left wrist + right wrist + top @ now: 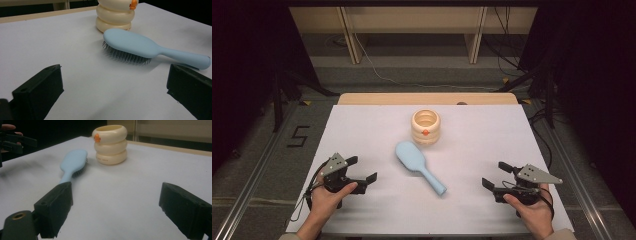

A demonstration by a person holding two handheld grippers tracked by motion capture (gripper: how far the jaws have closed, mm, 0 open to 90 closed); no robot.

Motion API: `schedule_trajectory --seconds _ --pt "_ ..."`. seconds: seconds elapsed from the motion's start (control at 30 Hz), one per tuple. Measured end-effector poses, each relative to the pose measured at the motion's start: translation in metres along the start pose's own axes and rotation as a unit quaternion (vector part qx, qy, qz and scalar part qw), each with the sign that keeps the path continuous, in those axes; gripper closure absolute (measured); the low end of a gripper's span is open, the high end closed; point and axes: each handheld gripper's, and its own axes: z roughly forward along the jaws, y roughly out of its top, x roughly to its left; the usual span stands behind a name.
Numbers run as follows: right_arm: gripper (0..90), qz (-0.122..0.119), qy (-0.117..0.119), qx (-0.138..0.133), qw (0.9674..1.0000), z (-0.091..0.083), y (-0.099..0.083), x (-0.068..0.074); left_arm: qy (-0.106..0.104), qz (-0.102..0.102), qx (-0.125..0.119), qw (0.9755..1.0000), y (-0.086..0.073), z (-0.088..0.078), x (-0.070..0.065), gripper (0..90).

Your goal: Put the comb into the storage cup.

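A light blue hairbrush (pixel 418 165) (pixel 140 46) (pixel 72 162) lies bristles down in the middle of the white table (pixel 362 130), its handle pointing to the near right. Just behind it stands a cream ribbed cup (pixel 425 127) (pixel 115 15) (pixel 110 143) with a small orange mark. My left gripper (pixel 362 169) (pixel 112 87) rests low at the near left, open and empty, facing the brush. At the near right my right gripper (pixel 497 175) (pixel 115 212) is open too, with nothing between its jaws; the brush handle ends a short way to its left.
The table's wooden far edge (pixel 427 98) borders a grey floor with cables (pixel 377 70) and shelf legs (pixel 349 35). Dark stands flank both sides. A metal rail (pixel 247 190) runs along the floor at the left.
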Motion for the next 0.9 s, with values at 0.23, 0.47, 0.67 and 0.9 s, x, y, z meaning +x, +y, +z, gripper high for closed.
schedule_trajectory --seconds 0.23,0.47,0.67,0.9 --pt "13.0 0.001 -0.002 0.0 1.0 -0.0011 0.0002 0.0 0.002 0.003 0.0 1.0 0.0003 0.0 -0.0003 0.2" --pt "13.1 -0.002 -0.004 0.002 1.0 -0.0002 0.0003 0.0 0.004 0.003 -0.009 1.0 0.0006 -0.0019 0.0003 4.1" --pt "13.3 0.002 -0.005 -0.001 1.0 -0.0004 0.0002 -0.0006 0.015 0.01 -0.02 0.9996 0.0019 -0.0057 0.0002 16.4" --pt "13.3 0.001 -0.005 0.0 1.0 0.0001 0.0006 -0.0005 0.011 0.021 -0.02 0.9995 0.0026 -0.006 -0.0012 45.2"
